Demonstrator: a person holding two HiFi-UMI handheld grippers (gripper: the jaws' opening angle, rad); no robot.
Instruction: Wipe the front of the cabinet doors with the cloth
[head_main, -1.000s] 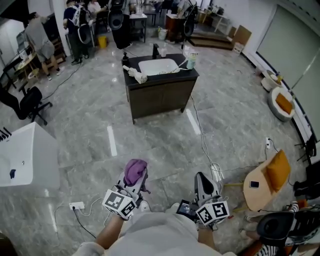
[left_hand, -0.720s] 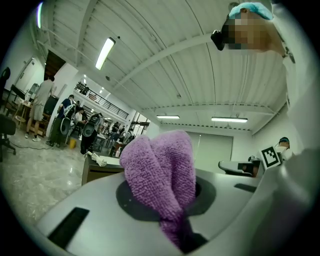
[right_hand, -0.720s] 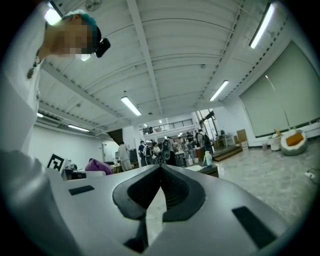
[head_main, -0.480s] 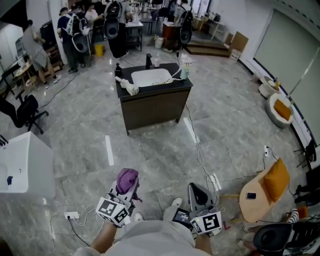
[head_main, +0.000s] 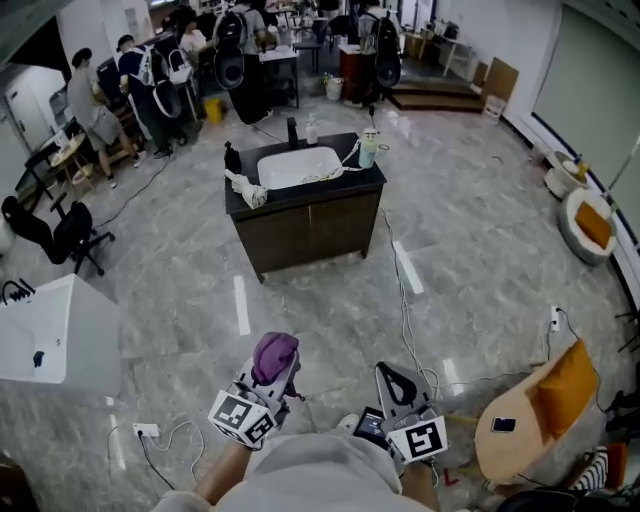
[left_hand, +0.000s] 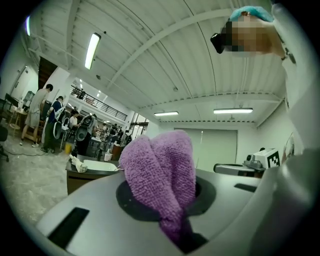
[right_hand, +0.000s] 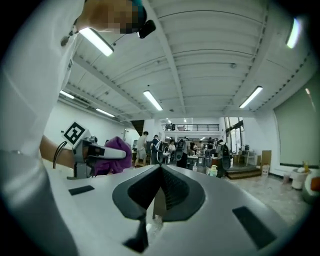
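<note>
Clamped tight in left gripper (head_main: 276, 372): purple cloth (left_hand: 159, 172), bunched up out of the jaws at 12 o'clock as two rounded lobes and pinched to a narrow tail where the jaws meet. Fuzzy looped nap like terry, with soft folds. Held low, close to the body, well apart from cabinet (head_main: 262, 240), which stands at 12 o'clock of both grippers across open floor (head_main: 330, 310). Dark wood-grain front with flat doors (head_main: 335, 225) side by side. Dark top with white rectangular basin (head_main: 298, 167) let into it. Pale crumpled rag (head_main: 247, 190) near the top's 9 o'clock edge, bottle (head_main: 367, 150) near its 3 o'clock corner. Underfoot, grey veined polished stone with a white tape strip (head_main: 241, 305). At 3 o'clock of left gripper, near it: right gripper (head_main: 395, 375), jaws pressed together, dark ribbed pads meeting along one line with nothing between. Smooth pale grey plastic shells on both, square-marker cubes at the rear. No contact with cabinet from either.
</note>
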